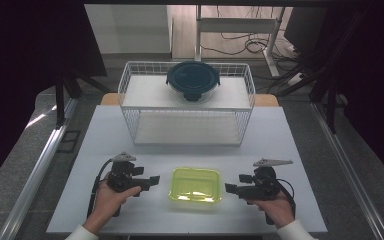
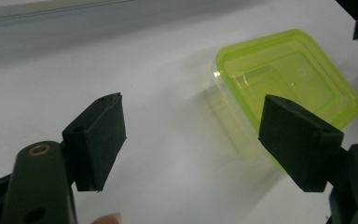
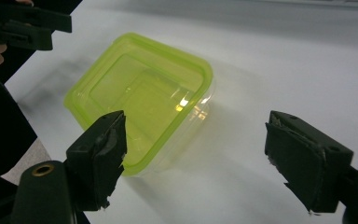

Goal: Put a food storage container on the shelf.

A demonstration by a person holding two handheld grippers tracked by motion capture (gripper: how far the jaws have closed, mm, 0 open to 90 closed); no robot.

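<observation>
A clear rectangular container with a yellow-green lid (image 1: 195,185) sits on the white table (image 1: 110,135), near its front edge. My left gripper (image 1: 152,181) is to its left, pointing at it, jaws open and empty. My right gripper (image 1: 228,188) faces it from the right, also open and empty. In the left gripper view the container (image 2: 289,79) lies ahead and to the right of the open gripper (image 2: 200,135), not between the pads. In the right gripper view the container (image 3: 140,93) lies ahead on the left of the open gripper (image 3: 200,154), apart from both pads.
A white wire rack (image 1: 130,90) with two levels stands at the back of the table. A round glass container with a dark blue lid (image 1: 193,80) rests on its top level. Bare table lies between the rack and the yellow-green container.
</observation>
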